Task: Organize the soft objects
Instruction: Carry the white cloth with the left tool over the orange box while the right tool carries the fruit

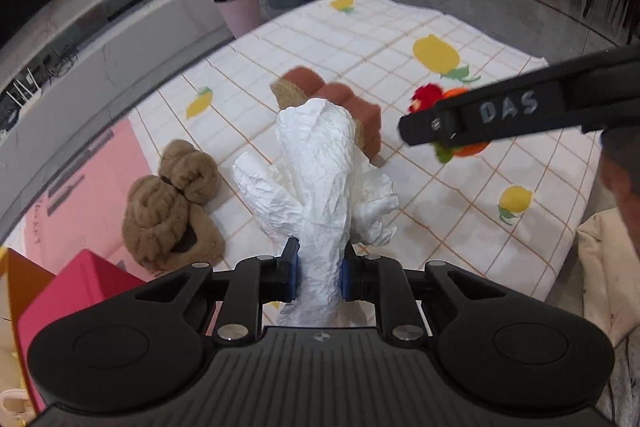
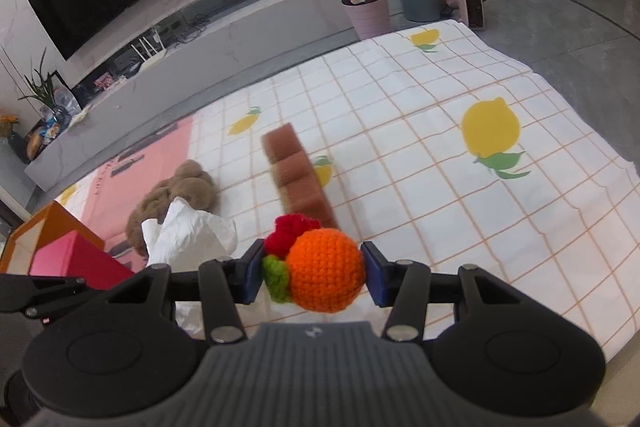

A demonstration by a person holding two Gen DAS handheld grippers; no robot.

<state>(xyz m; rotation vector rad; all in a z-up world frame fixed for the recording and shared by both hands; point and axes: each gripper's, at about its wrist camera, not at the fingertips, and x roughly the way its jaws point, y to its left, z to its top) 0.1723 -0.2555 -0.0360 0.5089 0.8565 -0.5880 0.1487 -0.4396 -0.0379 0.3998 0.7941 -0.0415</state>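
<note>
Left wrist view showed the left hand-held gripper [image 1: 319, 273] clamped on a crumpled white paper towel [image 1: 320, 179], its blue pads pressing the bunched lower part while the rest stood up beyond the fingertips, above the checked lemon-print sheet [image 1: 460, 187]. Beyond the towel lay a brown sponge strip [image 1: 352, 99], and to the left a tan plush toy [image 1: 172, 203] lay on the sheet near a red box [image 1: 76, 291]. Right wrist view showed the right hand-held gripper [image 2: 314, 273] grasping a crocheted orange fruit [image 2: 326, 271] between its pads, a green leaf and a red knit piece on the fruit's left side; the toy was held above the sheet, just in front of the sponge strip's near end.
</note>
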